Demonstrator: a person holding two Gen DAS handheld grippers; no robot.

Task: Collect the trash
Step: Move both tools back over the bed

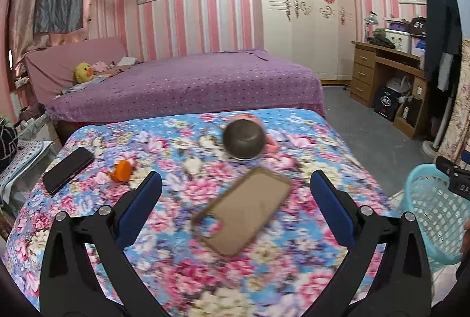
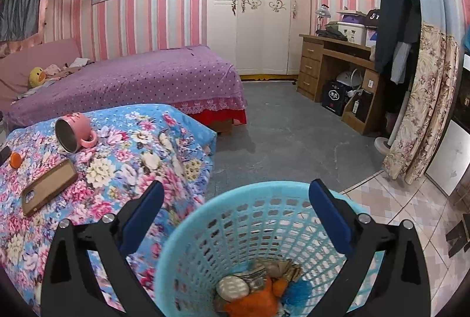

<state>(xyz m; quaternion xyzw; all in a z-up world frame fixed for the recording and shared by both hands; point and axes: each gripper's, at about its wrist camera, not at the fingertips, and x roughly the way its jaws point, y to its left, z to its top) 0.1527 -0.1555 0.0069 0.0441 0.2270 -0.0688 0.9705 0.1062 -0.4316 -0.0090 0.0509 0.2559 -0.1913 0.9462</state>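
Note:
An orange peel scrap lies on the floral cloth of the table, left of my left gripper, which is open and empty above a brown phone case. The peel also shows in the right wrist view. My right gripper is open and empty over the light-blue mesh basket, which holds orange peel and crumpled scraps. The basket shows at the right edge of the left wrist view.
A pink mug lies on its side on the table. A black phone lies at the table's left. A purple bed stands behind, a wooden desk at the right, grey floor between.

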